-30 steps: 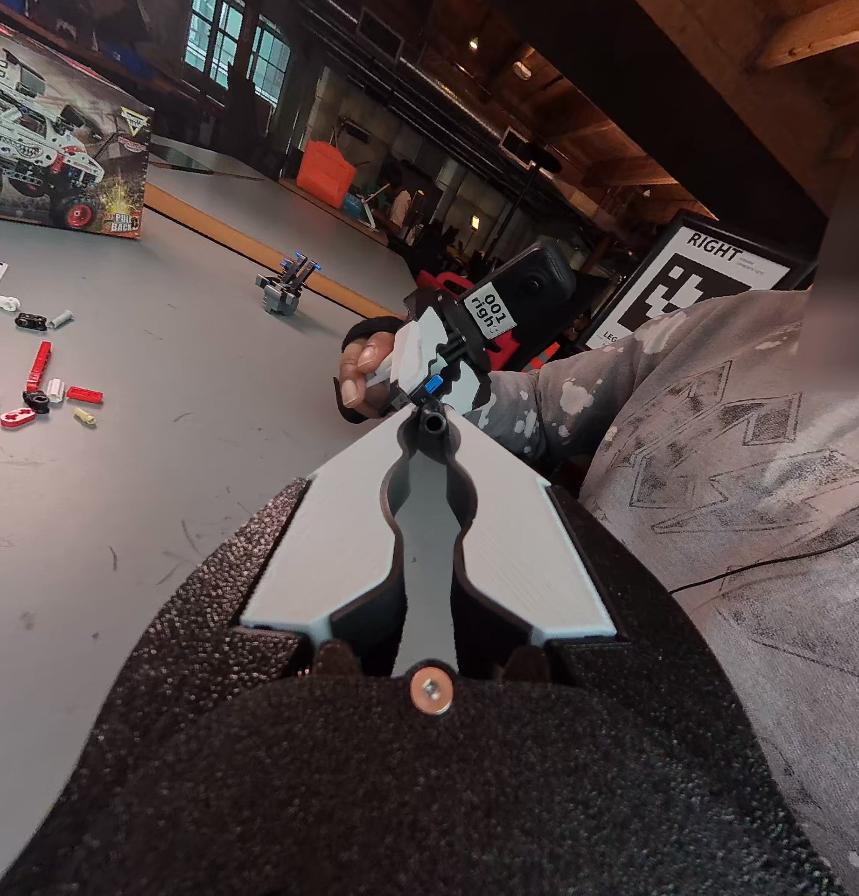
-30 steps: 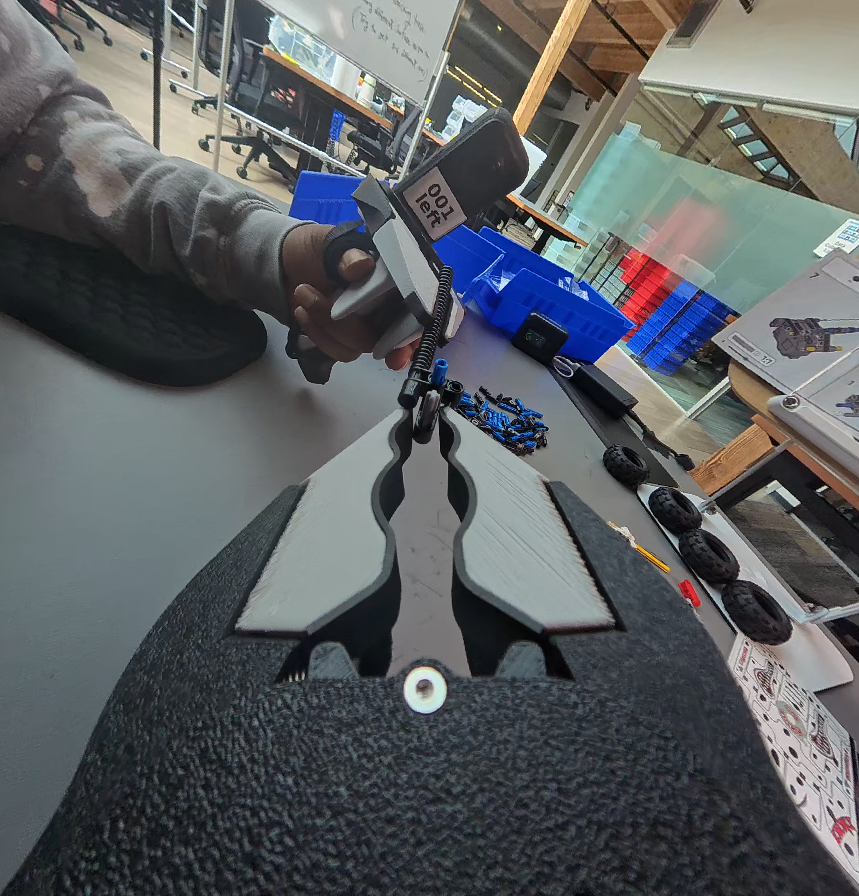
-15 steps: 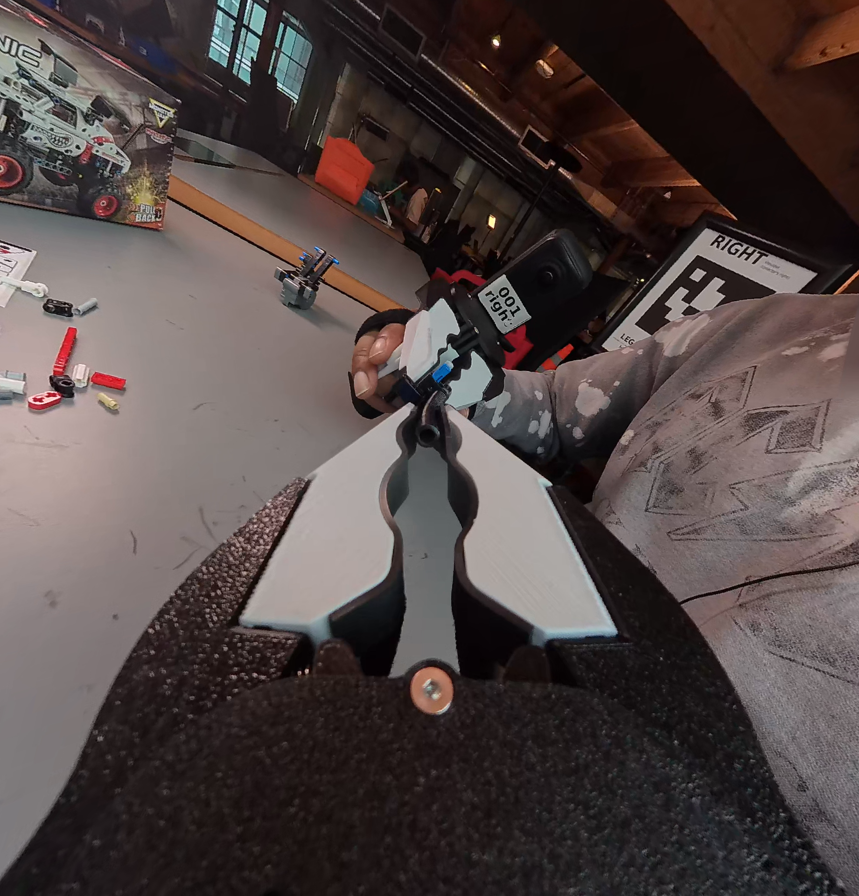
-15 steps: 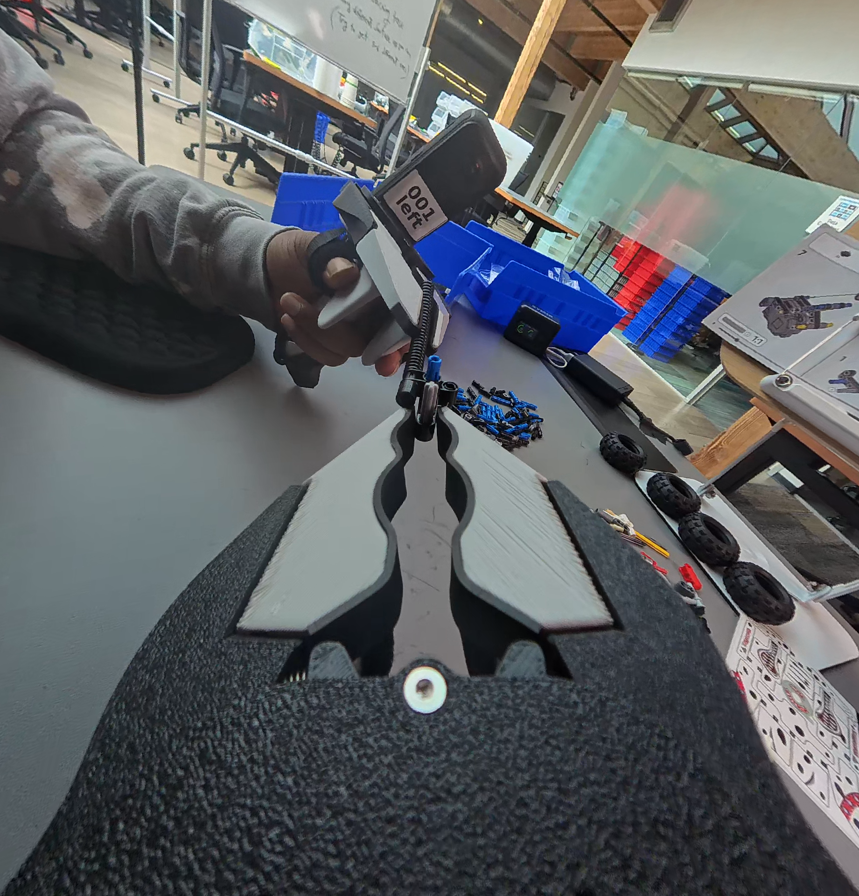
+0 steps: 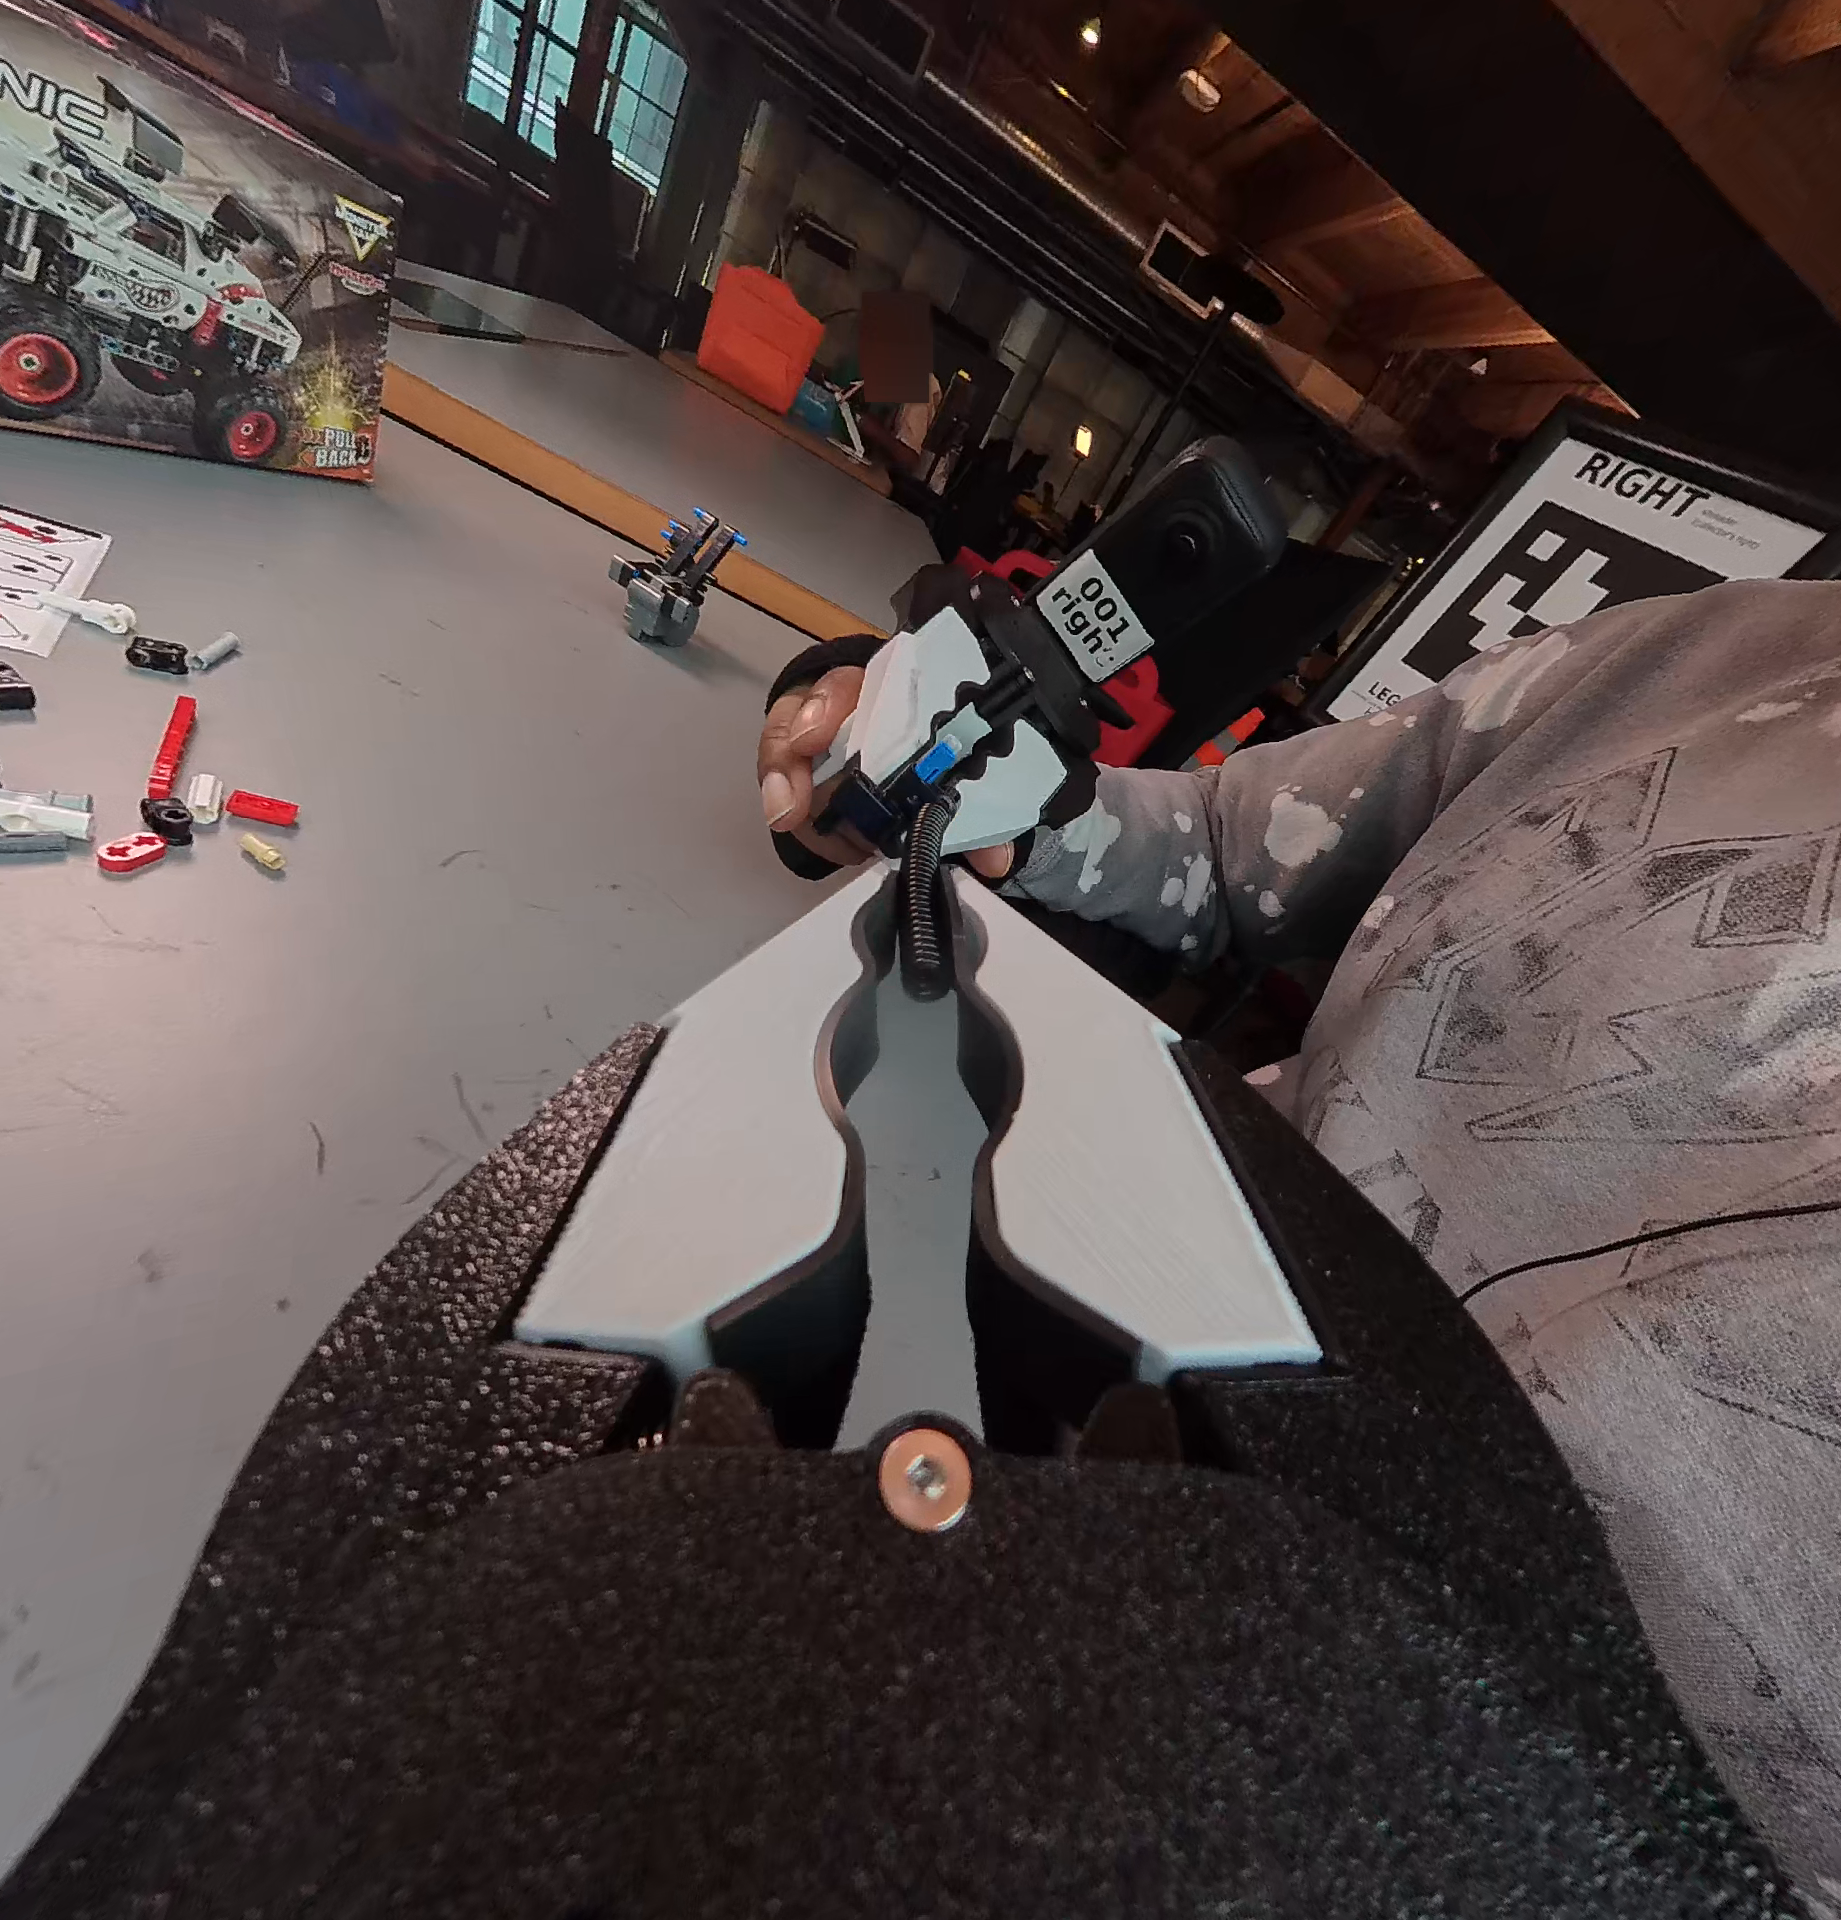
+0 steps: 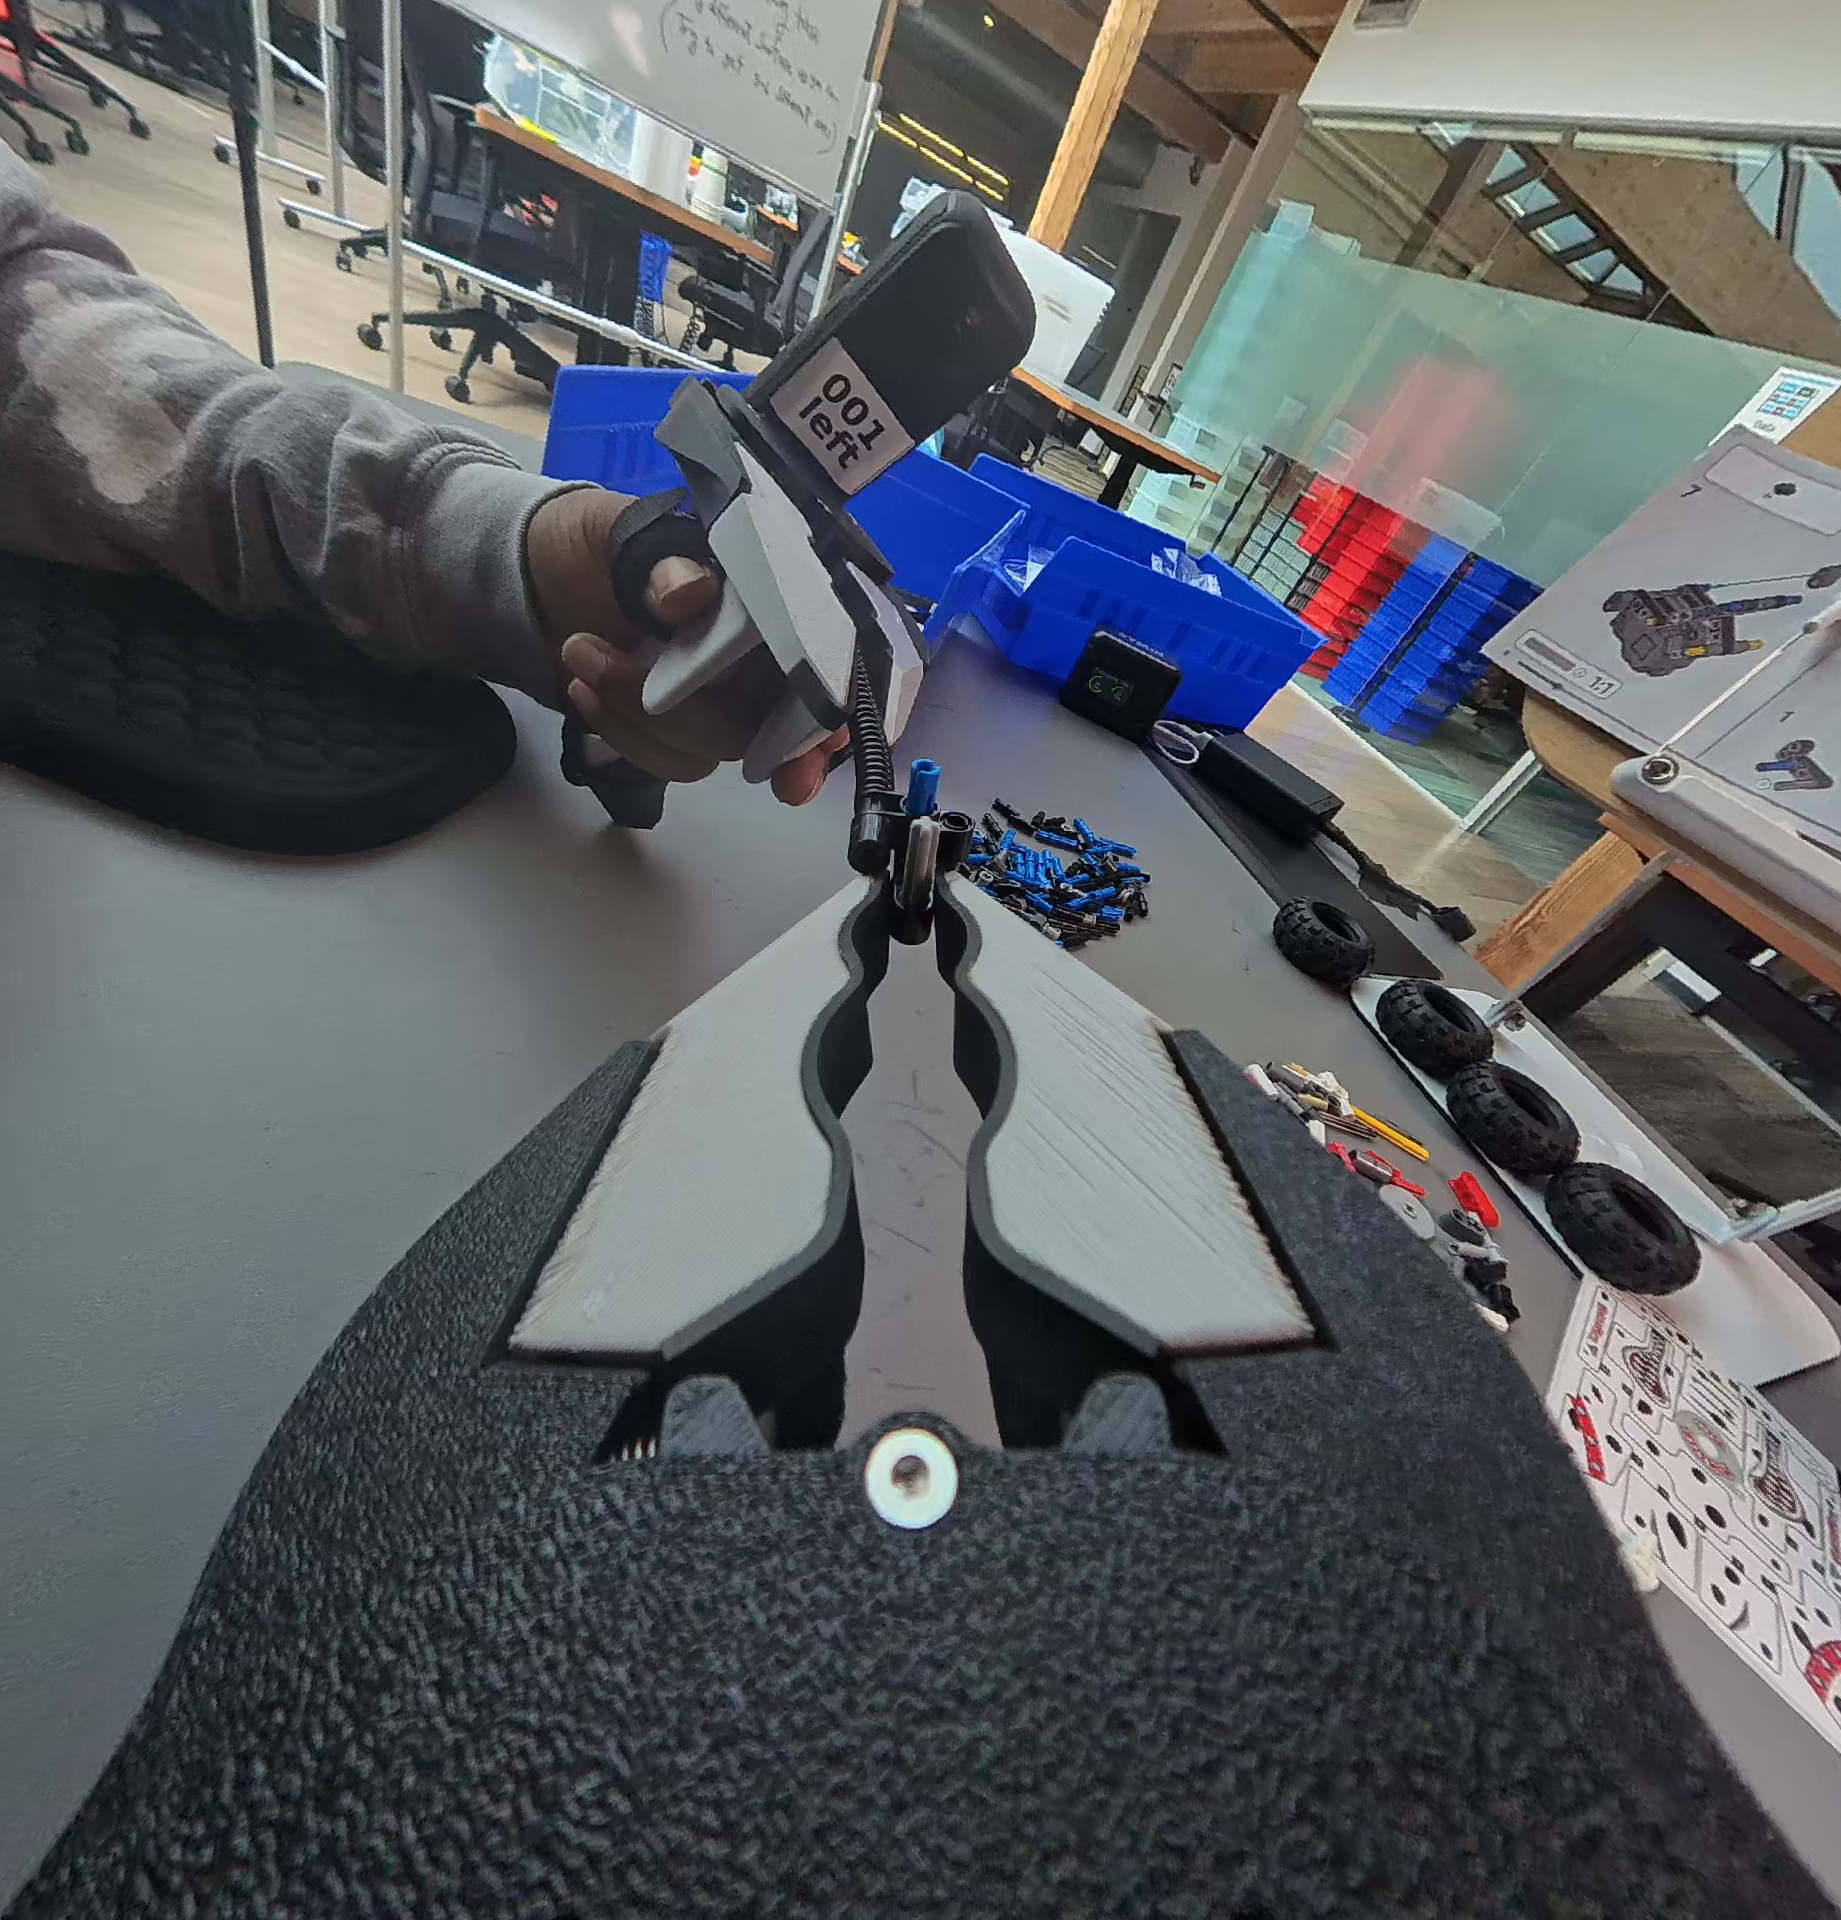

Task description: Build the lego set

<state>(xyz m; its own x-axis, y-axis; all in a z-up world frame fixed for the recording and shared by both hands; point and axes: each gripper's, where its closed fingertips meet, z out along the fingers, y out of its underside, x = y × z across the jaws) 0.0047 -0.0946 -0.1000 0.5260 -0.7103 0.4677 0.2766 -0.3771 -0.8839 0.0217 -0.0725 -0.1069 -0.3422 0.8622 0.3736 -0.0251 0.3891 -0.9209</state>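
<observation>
Left claw point(image 5: 921, 914) clamps my ribbed hose point(image 5: 921, 914), right claw point(image 6: 911, 894) clamps its black connector point(image 6: 914, 868); the joint between is hard to make out.

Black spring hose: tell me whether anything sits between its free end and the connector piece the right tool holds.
Nothing visible does. The hose, gripped by the left tool, already meets the connector held in the right tool, beside its blue pin.

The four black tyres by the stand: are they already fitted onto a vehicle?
No, the tyres lie loose in a row on the table.
</observation>
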